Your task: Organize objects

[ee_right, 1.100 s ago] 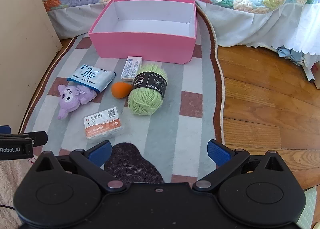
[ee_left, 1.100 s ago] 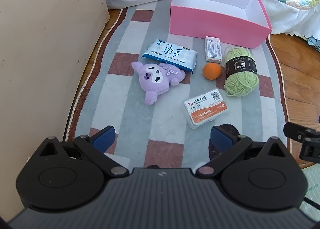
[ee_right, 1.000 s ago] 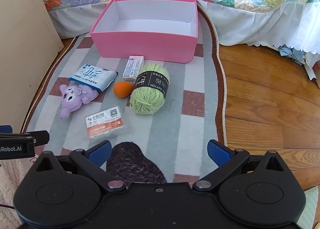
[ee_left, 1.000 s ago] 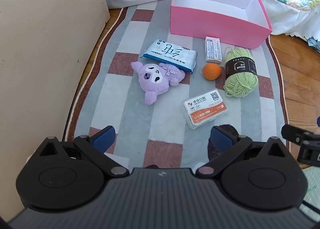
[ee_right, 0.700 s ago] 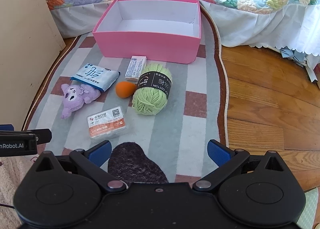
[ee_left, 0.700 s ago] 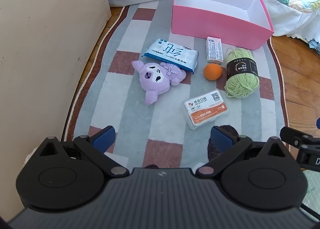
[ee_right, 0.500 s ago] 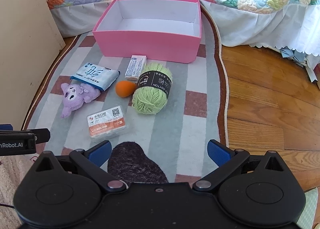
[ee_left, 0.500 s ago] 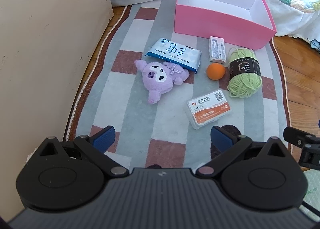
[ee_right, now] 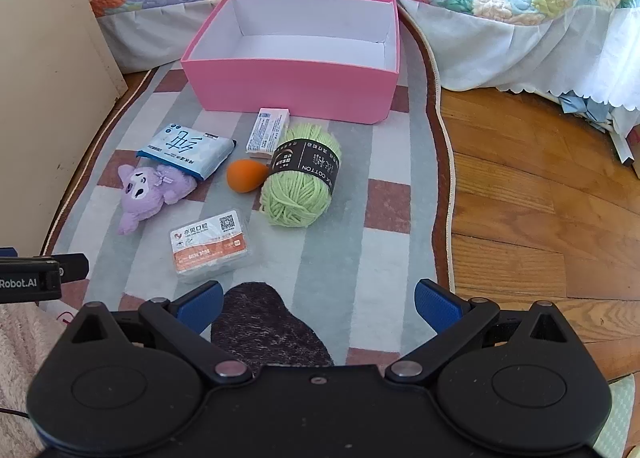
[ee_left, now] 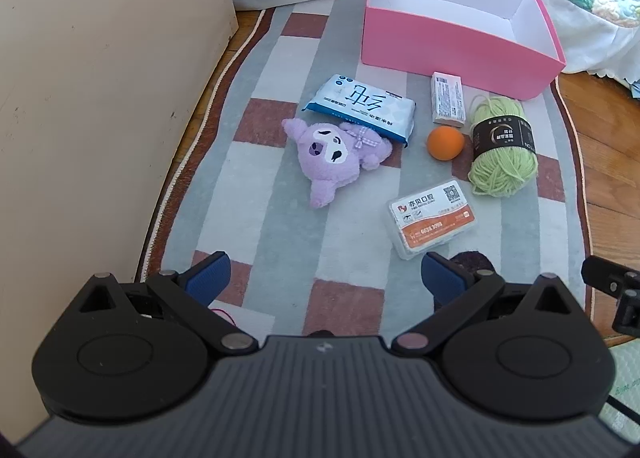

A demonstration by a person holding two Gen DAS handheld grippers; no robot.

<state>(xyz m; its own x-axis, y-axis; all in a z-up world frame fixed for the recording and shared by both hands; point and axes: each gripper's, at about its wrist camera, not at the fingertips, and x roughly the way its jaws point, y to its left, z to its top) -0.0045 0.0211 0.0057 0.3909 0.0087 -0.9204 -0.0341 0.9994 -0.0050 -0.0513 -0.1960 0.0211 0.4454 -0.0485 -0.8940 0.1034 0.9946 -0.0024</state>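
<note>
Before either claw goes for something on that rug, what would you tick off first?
1. Left claw open and holding nothing: ok.
2. Right claw open and holding nothing: ok.
3. Pink box open on top, nothing seen inside: ok.
4. Green yarn free to lift: ok, nothing lies on it.
5. Purple plush free to lift: not ok, the tissue pack overlaps it.
6. Card case lies apart from its neighbours: ok.
</note>
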